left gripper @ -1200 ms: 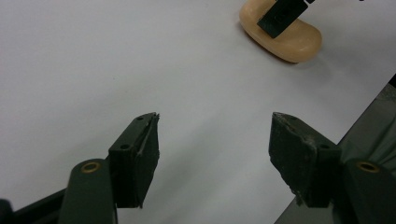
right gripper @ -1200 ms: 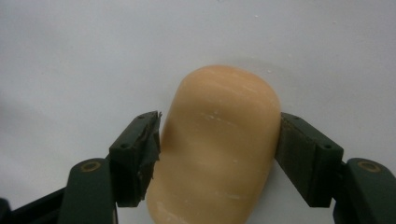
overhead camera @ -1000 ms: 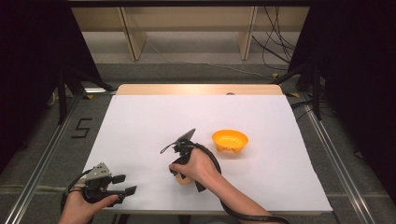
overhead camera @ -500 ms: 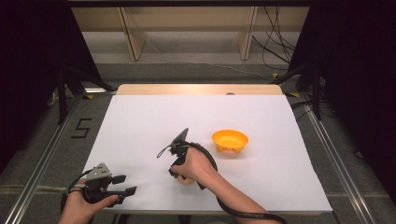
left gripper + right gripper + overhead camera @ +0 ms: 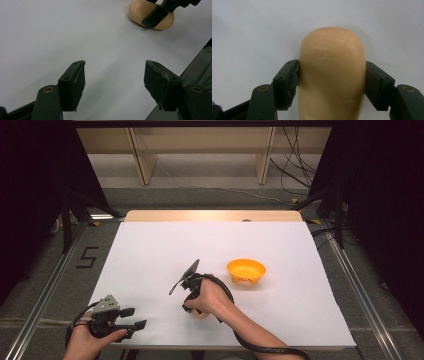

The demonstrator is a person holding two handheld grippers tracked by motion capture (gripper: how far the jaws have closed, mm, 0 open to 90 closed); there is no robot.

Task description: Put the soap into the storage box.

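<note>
A smooth tan bun-shaped object (image 5: 332,75) lies on the white table. My right gripper (image 5: 332,72) is shut on it, one jaw against each side. In the high view the object (image 5: 201,314) peeks out under the right hand at the table's near middle. The left gripper view has the same object (image 5: 137,11) far off, with a right fingertip (image 5: 155,18) across it. My left gripper (image 5: 115,75) is open with only bare table between its jaws. It sits at the table's near left corner (image 5: 126,320).
An orange bowl (image 5: 246,270) stands right of and beyond the right hand. The white table sheet (image 5: 165,245) ends at a front edge close beside the left gripper. A black cable (image 5: 260,349) trails from the right gripper over the front edge.
The right hand and its gripper have shifted slightly left over the tan object. The left gripper has stayed put.
</note>
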